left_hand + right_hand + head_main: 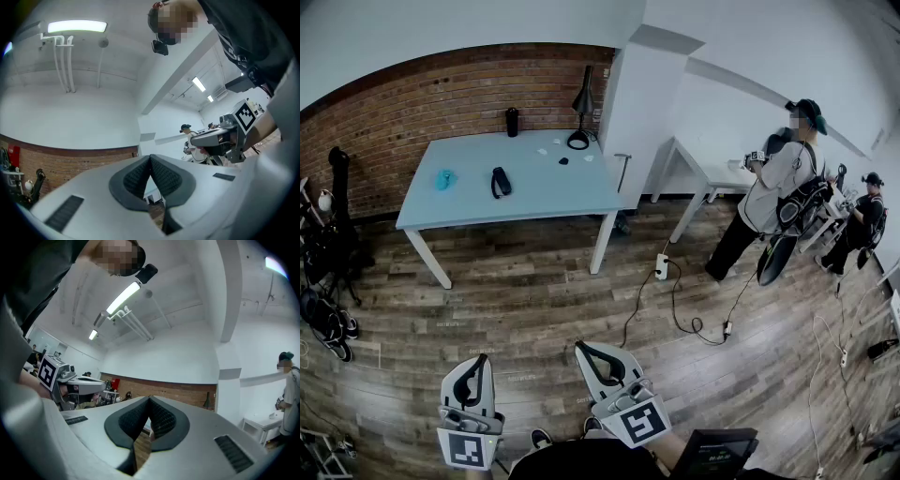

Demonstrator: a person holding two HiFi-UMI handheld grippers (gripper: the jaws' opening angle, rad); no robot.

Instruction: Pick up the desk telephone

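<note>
The desk telephone [501,182], small and black, lies near the middle of a pale blue table [544,197] across the room by the brick wall. Both grippers are held low at the near edge of the head view, far from the table. My left gripper [476,362] is shut with nothing between its pads [150,157]. My right gripper [587,350] is also shut and empty [150,398]. Both point roughly level toward the far wall. Each gripper view shows the other gripper off to its side, and neither shows the telephone.
A black lamp [580,105], a dark bottle [512,121] and a blue object [443,178] share the table. Cables and a power strip [661,267] lie on the wooden floor. Two people [773,192] stand by a white table [698,173] at the right. Bags [323,309] sit at the left.
</note>
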